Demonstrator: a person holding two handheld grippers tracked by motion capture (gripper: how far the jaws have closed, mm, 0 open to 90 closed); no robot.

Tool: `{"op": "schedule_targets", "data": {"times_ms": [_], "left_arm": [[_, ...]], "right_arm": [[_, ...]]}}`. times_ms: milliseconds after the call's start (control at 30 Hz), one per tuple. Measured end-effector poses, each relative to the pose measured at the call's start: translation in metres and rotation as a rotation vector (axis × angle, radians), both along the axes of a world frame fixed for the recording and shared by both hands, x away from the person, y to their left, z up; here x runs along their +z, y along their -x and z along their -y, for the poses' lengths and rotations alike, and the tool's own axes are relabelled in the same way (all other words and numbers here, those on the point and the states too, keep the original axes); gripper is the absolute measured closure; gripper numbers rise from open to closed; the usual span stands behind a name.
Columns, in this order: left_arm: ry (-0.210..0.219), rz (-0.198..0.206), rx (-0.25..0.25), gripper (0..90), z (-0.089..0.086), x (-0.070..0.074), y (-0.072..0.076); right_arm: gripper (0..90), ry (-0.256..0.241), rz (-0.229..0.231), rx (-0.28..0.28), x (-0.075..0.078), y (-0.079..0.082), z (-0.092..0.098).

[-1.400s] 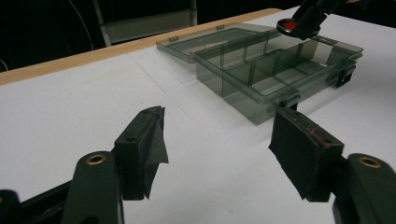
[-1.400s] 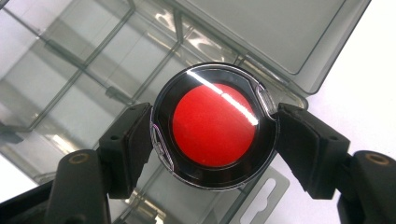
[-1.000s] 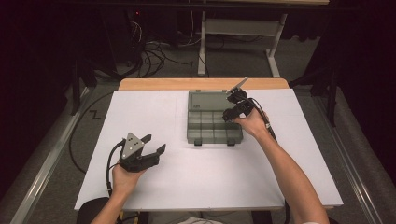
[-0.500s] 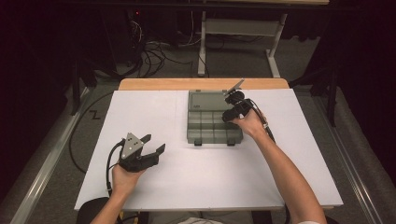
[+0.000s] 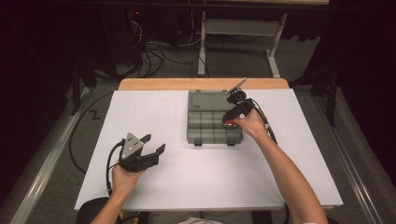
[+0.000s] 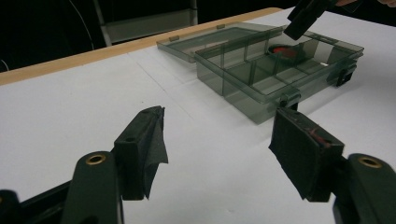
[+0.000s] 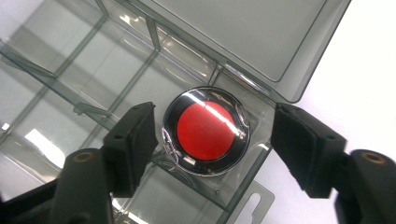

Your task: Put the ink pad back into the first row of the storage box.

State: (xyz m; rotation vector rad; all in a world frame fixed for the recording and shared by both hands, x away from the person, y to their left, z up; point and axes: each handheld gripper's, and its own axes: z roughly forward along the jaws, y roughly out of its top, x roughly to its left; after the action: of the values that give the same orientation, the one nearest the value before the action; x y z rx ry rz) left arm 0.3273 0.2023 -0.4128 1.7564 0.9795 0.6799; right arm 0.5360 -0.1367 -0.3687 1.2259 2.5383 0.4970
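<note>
Your right gripper (image 5: 229,117) hangs over the open box (image 5: 205,128) at the table's (image 5: 196,186) one o'clock, jaws spread wide on either side of the red disc (image 7: 206,131) without touching it. The disc, red in a shiny black ring, lies flat in a corner compartment next to the lid (image 7: 243,32) hinge; in the high view that is the box's right end, at about three o'clock of its middle. The lid lies folded back toward twelve o'clock. Your left gripper (image 5: 152,144) rests well apart at the table's eight o'clock, jaws spread and holding nothing, aimed toward the box at two o'clock, with the bare white table under it.
</note>
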Motion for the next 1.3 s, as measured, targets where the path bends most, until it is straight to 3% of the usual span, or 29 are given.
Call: {"op": "schedule_targets", "data": {"times_ms": [767, 1300], "left_arm": [[-0.001, 0.010, 0.012, 34.7, 0.001, 0.001, 0.001], [0.000, 0.006, 0.002, 33.7, 0.003, 0.000, 0.000]], "right_arm": [[42.6, -0.093, 0.015, -0.007, 0.008, 0.014, 0.020], [47.9, -0.181, 0.030, -0.033, 0.007, 0.031, 0.049]]}}
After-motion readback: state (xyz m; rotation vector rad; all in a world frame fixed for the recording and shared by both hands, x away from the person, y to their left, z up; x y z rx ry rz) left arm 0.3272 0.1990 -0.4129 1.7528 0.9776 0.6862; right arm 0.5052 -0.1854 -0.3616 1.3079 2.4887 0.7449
